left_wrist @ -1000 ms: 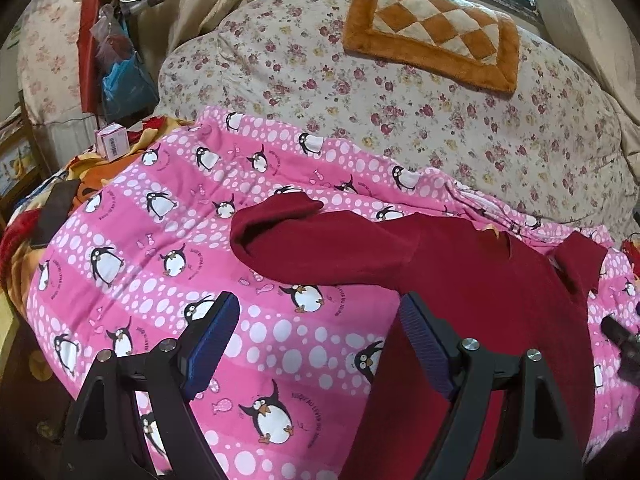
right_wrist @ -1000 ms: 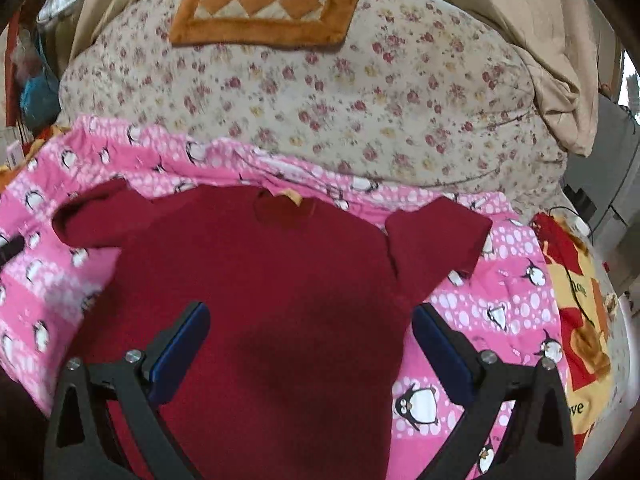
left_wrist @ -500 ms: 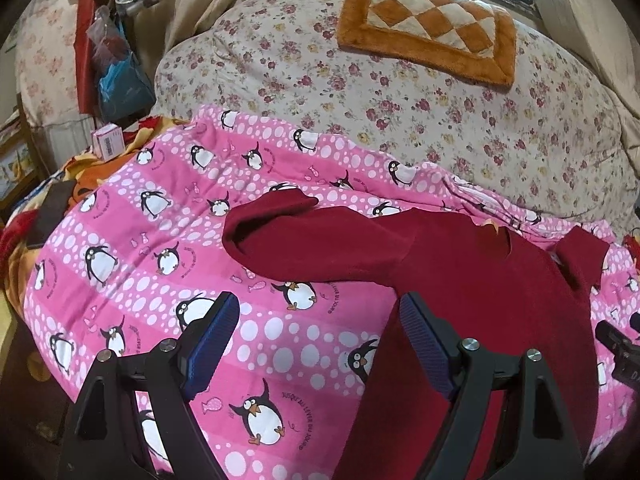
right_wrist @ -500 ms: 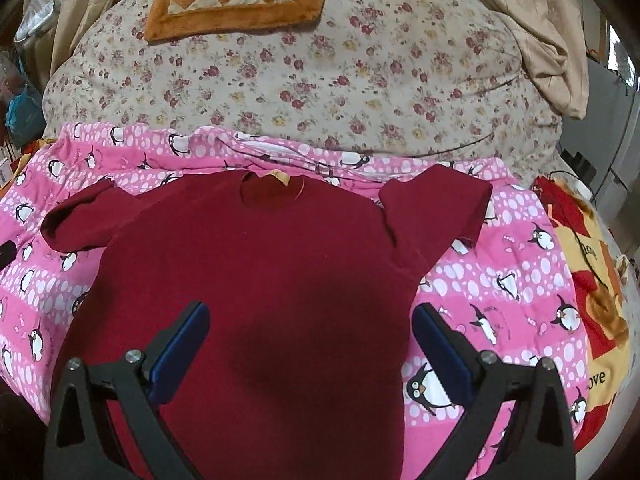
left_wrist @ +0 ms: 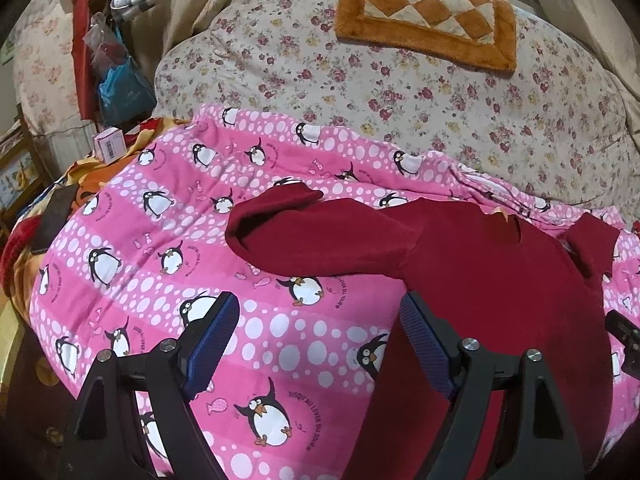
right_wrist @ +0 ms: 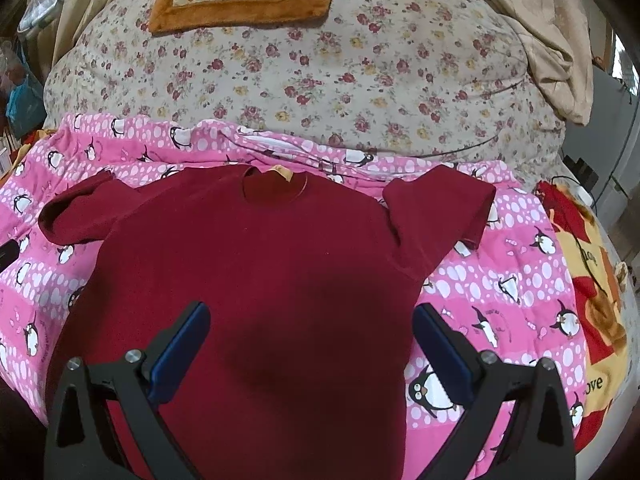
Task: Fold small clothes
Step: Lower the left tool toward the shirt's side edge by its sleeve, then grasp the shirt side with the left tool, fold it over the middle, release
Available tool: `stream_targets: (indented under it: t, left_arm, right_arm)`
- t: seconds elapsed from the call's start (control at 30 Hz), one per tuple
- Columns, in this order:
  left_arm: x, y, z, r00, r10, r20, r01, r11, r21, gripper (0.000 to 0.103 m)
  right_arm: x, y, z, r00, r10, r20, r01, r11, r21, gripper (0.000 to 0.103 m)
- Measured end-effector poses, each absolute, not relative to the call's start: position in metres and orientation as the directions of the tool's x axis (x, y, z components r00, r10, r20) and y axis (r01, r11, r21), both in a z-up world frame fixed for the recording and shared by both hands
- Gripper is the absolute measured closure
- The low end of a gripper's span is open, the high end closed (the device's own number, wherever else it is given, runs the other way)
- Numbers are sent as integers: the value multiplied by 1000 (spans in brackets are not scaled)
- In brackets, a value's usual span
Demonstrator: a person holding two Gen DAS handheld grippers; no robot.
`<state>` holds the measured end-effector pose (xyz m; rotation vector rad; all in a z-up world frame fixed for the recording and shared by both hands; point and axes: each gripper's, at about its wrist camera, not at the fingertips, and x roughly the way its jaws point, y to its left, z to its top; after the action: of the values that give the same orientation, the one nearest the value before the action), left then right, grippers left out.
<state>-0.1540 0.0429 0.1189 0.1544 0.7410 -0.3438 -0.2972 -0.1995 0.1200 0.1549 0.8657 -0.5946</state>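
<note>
The red shirt (right_wrist: 256, 280) lay flat on the pink blanket (left_wrist: 160, 240). Both grippers, left (left_wrist: 320, 340) and right (right_wrist: 312, 352), hovered wide apart, empty; pinching each sleeve edge cleanly would fold best.

Matt maroon cloth shirt (right_wrist: 256, 264) on soft printed blanket (right_wrist: 500, 312) (fleecy-looking)

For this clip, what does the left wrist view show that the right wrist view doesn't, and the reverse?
Only the left wrist view shows the small pink box and the dark phone-like slab at the bed's left edge, plus part of the right tool at the frame's right side.

Only the right wrist view shows the whole maroon T-shirt front-on with its yellow neck tag, and the red-and-yellow blanket with a black cable.

Both show the shirt flat on the pink penguin blanket, the floral bedding, the orange checkered mat, and open, empty tools.
</note>
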Motion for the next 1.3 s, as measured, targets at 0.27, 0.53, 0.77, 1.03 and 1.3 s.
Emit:
stream_targets:
  t: [0.27,0.53,0.77,1.03,1.3]
  left_arm:
    - [-143,44,104,647,-240,-723,350,937,2,38]
    - [-134,43,91,639,-214,-739,341,940,23,38]
    - [-124,44,84,629,-205,-750,334,942,23,38]
    - [-106,50,80,610,-202,-767,329,944,12,38]
    - [-36,68,86,623,-173,-762,255,967,-11,38]
  right_arm:
    - [-289,-198,113,492,-421,-762,543,832,-109,1]
    - [-276,-197,106,489,-408,-771,528,842,-110,1]
    - [-267,-199,99,482,-397,-781,521,847,-110,1]
    - [-259,-199,90,473,-390,-790,510,852,-115,1]
    - [-249,-199,82,480,-366,-797,484,868,-107,1]
